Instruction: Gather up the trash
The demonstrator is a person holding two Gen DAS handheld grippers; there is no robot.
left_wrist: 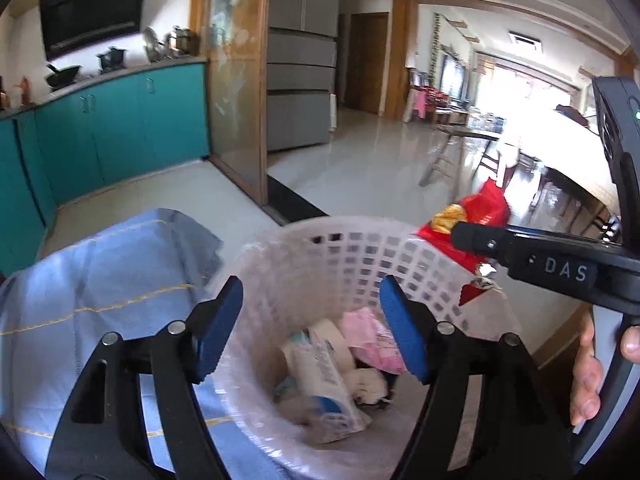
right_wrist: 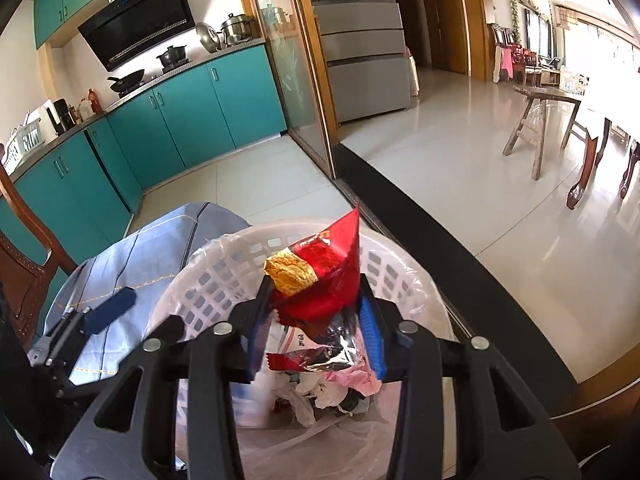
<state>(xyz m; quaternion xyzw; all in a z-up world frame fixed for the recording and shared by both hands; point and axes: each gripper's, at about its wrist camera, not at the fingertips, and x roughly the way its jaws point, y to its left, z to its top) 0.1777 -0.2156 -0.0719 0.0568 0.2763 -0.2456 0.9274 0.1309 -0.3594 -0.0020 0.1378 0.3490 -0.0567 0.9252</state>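
Our right gripper [right_wrist: 316, 336] seems to pinch the light, crinkly red wrapper [right_wrist: 320, 276] mid-frame over the bin [right_wrist: 404, 276]; left gripper [left_wrist: 312, 332] gapes empty.

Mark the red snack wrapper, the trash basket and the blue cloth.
red snack wrapper [right_wrist: 328, 276], right wrist view, printed red front.
trash basket [left_wrist: 360, 248], left wrist view, far lattice wall.
blue cloth [left_wrist: 100, 280], left wrist view, flat middle.

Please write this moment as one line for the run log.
left gripper: open, empty | right gripper: red foil snack wrapper between pads | white plastic lattice basket: below, holds trash
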